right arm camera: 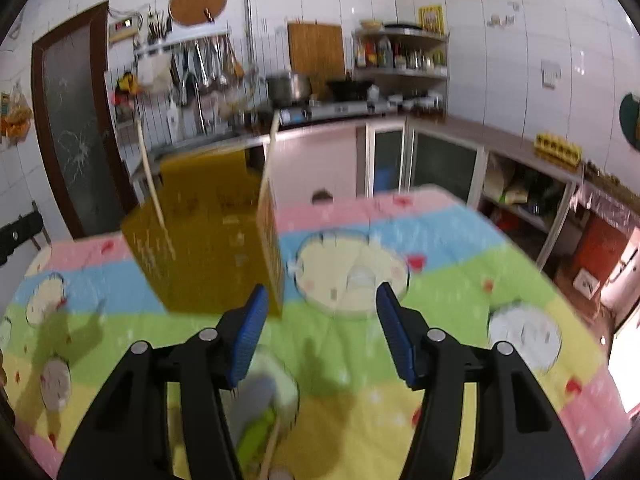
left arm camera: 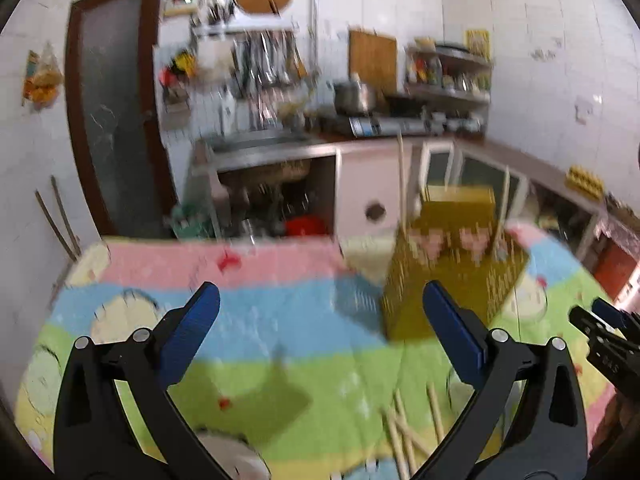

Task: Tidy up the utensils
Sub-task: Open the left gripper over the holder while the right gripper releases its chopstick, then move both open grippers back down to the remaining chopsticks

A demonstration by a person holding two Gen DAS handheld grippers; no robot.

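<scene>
A yellow perforated utensil holder (left arm camera: pixel 448 264) stands on the striped cartoon tablecloth (left arm camera: pixel 260 280), with a few pale chopsticks (left arm camera: pixel 401 184) upright in it. Several loose chopsticks (left arm camera: pixel 404 432) lie on the cloth near my left gripper's right finger. My left gripper (left arm camera: pixel 320 300) is open wide and empty, to the left of the holder and short of it. In the right wrist view the holder (right arm camera: pixel 208 240) is ahead and to the left, with chopsticks (right arm camera: pixel 150 176) leaning in it. My right gripper (right arm camera: pixel 323 300) is open and empty. A blurred wooden stick (right arm camera: pixel 272 444) lies on the cloth (right arm camera: pixel 440 240) below it.
Behind the table runs a kitchen counter (right arm camera: pixel 460 128) with a sink, stove and pots, and hanging utensils on a wall rack (right arm camera: pixel 200 64). A dark door (left arm camera: pixel 112 120) is at the left. Open lower shelves (right arm camera: pixel 520 200) stand at the right. The right gripper's tip (left arm camera: pixel 600 328) shows at the picture's right edge.
</scene>
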